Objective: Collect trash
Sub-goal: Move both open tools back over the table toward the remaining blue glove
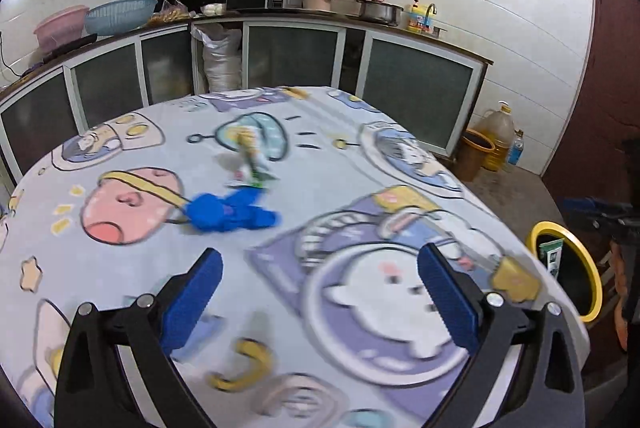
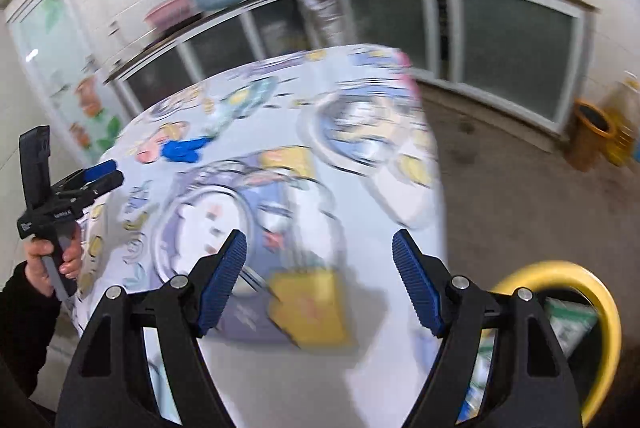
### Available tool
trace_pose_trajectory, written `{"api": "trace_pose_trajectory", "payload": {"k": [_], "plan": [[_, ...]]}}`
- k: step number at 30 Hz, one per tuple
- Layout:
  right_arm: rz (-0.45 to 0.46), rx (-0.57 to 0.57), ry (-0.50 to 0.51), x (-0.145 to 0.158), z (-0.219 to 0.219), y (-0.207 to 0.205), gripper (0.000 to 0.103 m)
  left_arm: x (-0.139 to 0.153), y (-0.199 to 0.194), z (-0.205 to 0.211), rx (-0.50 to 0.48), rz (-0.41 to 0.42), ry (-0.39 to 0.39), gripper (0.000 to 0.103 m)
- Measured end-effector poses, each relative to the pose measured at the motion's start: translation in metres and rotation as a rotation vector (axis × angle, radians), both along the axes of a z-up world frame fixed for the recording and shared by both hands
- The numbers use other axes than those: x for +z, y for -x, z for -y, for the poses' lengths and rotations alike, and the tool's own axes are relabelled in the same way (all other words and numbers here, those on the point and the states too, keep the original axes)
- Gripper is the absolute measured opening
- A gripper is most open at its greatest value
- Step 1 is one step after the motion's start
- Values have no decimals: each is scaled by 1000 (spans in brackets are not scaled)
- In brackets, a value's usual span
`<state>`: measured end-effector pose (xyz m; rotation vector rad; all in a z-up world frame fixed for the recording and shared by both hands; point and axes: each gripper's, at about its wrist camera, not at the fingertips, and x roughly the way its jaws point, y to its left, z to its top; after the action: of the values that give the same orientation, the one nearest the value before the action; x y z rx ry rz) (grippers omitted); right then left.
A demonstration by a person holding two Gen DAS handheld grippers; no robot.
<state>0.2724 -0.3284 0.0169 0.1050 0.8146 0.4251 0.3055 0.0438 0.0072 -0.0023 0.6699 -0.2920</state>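
Jaws spread wide on both my grippers, nothing between the pads. Left gripper (image 1: 320, 292) hangs over the cartoon-print tablecloth (image 1: 120, 268). Blue crumpled trash (image 1: 228, 212) lies at 11 o'clock on the cloth, a green-and-white wrapper (image 1: 250, 164) just beyond it at 12. Right gripper (image 2: 320, 280) hovers at the table's near edge; yellow-rimmed bin (image 2: 600, 308) at 4 o'clock below the edge, packaging inside. Kitchen counter (image 1: 280, 14) far off at 12.
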Motion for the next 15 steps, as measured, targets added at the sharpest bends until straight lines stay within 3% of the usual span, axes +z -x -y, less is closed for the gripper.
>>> {"api": "trace_pose_trajectory", "payload": {"k": [7, 15], "plan": [[-117, 157, -60, 1, -111, -100, 72, -14, -43, -49, -7, -3, -23, 95], [-274, 217, -42, -9, -213, -203, 72, -30, -87, -53, -112, -38, -65, 95]]}}
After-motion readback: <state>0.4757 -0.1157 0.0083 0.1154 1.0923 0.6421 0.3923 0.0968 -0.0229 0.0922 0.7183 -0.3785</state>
